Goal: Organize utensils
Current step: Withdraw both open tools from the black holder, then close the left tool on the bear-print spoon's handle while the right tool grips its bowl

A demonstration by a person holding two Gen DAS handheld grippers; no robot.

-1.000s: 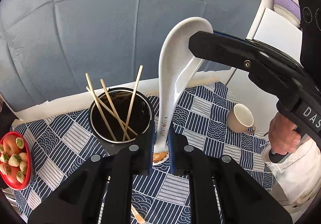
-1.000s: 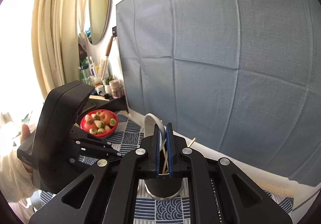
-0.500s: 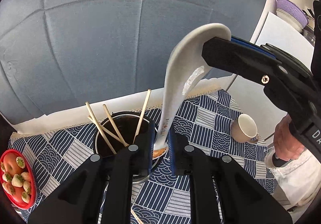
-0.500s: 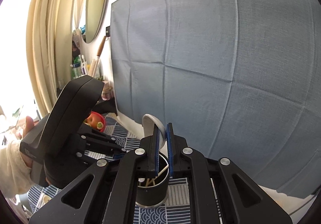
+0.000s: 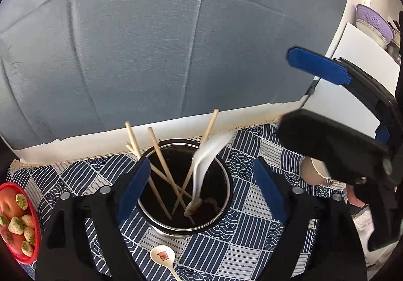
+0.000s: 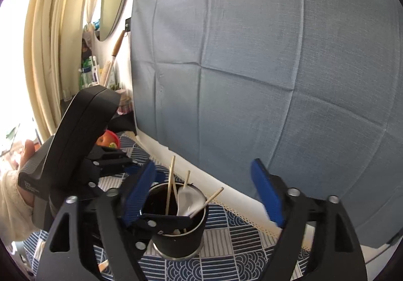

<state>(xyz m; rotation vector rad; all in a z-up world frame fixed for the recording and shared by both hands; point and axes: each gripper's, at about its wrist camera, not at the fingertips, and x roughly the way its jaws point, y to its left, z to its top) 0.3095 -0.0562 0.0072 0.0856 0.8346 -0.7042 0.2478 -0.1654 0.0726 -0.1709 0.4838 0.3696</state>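
With both jaws just sprung apart, the left hand-held gripper (image 5: pixel 199 180) and right hand-held gripper (image 6: pixel 204 195) stand released around one black cup (image 5: pixel 224 195) holding four chopsticks (image 5: pixel 158 155) and one blurred white spoon (image 5: pixel 206 157). Only the left view shows a second spoon (image 5: pixel 163 257) on the counter (image 5: pixel 252 243) before it.

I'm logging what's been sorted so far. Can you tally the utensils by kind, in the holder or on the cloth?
Chopsticks, all standing in the black holder: 4
White spoons: 2, one blurred in the holder, one lying on the cloth in front of it
Total: 6 utensils
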